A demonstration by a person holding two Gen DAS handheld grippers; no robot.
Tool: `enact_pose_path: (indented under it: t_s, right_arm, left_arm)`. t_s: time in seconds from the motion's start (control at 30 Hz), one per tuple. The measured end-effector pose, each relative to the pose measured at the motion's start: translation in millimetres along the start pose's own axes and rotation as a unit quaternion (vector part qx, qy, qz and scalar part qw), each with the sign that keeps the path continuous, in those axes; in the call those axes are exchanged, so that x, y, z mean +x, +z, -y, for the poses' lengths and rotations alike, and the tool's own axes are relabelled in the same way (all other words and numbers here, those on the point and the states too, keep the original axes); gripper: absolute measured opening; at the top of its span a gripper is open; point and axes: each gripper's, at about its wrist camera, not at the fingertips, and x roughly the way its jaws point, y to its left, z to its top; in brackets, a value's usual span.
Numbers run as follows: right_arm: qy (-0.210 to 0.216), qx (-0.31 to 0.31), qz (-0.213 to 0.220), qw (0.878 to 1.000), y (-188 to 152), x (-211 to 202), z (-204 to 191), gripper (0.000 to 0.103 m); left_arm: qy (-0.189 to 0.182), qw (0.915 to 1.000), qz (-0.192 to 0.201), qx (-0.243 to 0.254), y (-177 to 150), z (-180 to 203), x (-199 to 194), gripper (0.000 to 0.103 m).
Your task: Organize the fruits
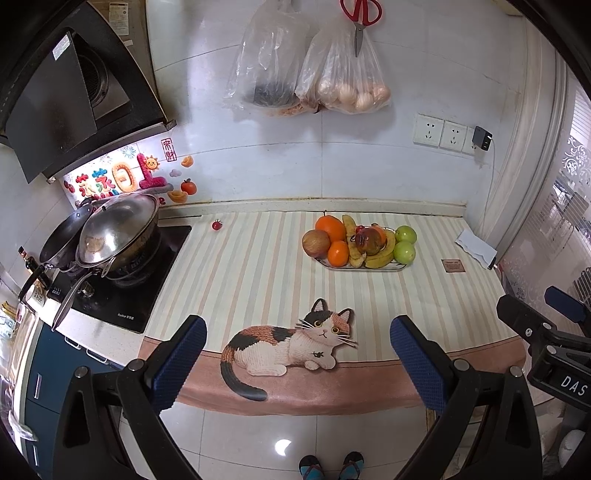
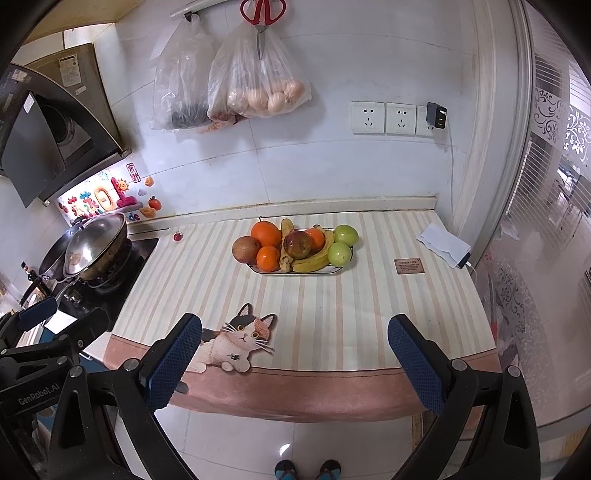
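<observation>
A plate [image 1: 334,264] of fruit stands on the striped counter mat: oranges [image 1: 330,227], bananas [image 1: 380,258], two green apples [image 1: 404,252], a brown round fruit [image 1: 316,242] and a dark red fruit [image 1: 369,238]. It shows in the right wrist view too, plate [image 2: 258,268], orange [image 2: 266,233], green apples [image 2: 339,253]. A small cherry tomato [image 1: 217,224] [image 2: 178,236] lies alone near the stove. My left gripper [image 1: 297,354] and right gripper [image 2: 295,354] are both open and empty, held before the counter's front edge, well short of the plate.
A stove with stacked pans [image 1: 110,236] stands at the left. Plastic bags [image 1: 343,85] and red scissors [image 1: 360,14] hang on the wall. A phone under paper [image 2: 443,245] and a small brown card [image 2: 409,266] lie at the right. A cat picture [image 1: 295,343] marks the mat's front.
</observation>
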Motion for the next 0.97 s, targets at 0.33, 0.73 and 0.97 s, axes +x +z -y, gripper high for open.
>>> enact_pose_path:
  t_s: [0.33,0.73,0.97]
  right_arm:
    - [0.0,0.001,0.0,1.0,-0.6,1.3,0.7,0.103]
    - [0.0,0.005,-0.001,1.0,-1.8,2.3,0.9,0.103]
    - [0.0,0.006,0.001,1.0,-1.1,2.6,0.3,0.103]
  left_arm:
    - [0.0,1.0,0.0,-0.001,0.8,-0.9,0.2,0.102]
    - [0.001,1.0,0.002,-0.003,1.2,-0.2,-0.8,0.102]
    - [0.002,1.0,0.003,-0.003,6.7,0.1,-0.9,0.102]
